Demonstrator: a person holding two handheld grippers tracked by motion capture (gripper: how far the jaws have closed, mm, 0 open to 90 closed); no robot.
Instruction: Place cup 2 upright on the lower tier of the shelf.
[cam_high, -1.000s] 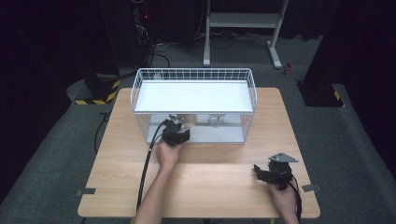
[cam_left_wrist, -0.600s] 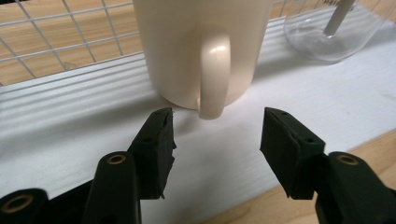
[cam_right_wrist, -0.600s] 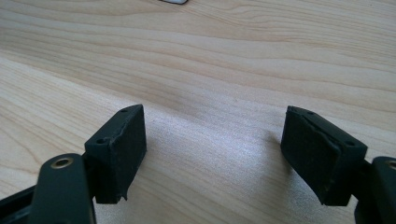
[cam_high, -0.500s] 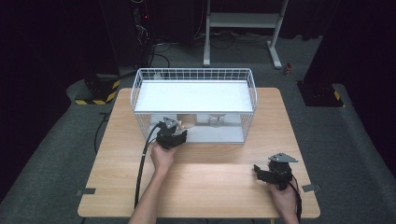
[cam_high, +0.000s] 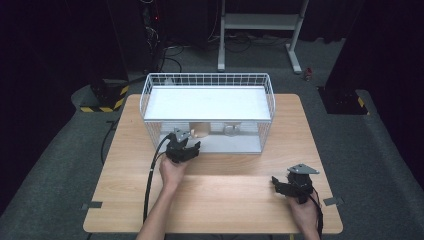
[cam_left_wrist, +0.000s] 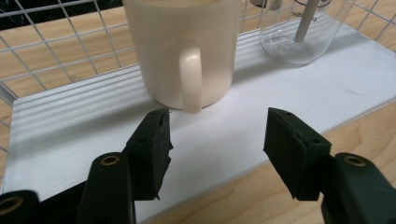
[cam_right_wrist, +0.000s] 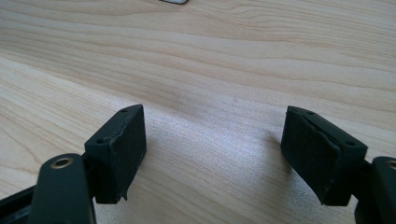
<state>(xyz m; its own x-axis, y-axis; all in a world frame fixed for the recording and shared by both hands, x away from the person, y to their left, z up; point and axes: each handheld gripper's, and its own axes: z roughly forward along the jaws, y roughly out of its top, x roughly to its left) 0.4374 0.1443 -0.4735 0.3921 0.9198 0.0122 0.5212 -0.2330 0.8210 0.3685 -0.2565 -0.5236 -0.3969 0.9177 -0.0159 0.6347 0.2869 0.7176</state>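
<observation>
Left gripper (cam_left_wrist: 217, 149) moved nearer cream mug (cam_left_wrist: 184, 49), fingers apart, right gripper (cam_right_wrist: 212, 154) unmoved, fingers apart

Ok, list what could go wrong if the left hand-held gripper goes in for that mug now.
1. The left hand-held gripper is open, but the mug's handle sits toward its left jaw rather than centred; closing may push the cream mug instead of gripping it.
2. The glass jar stands close beside the mug; a sideways shove could knock it.
3. The wire rack's upper shelf overhangs the mug, so lifting straight up could strike it.
</observation>
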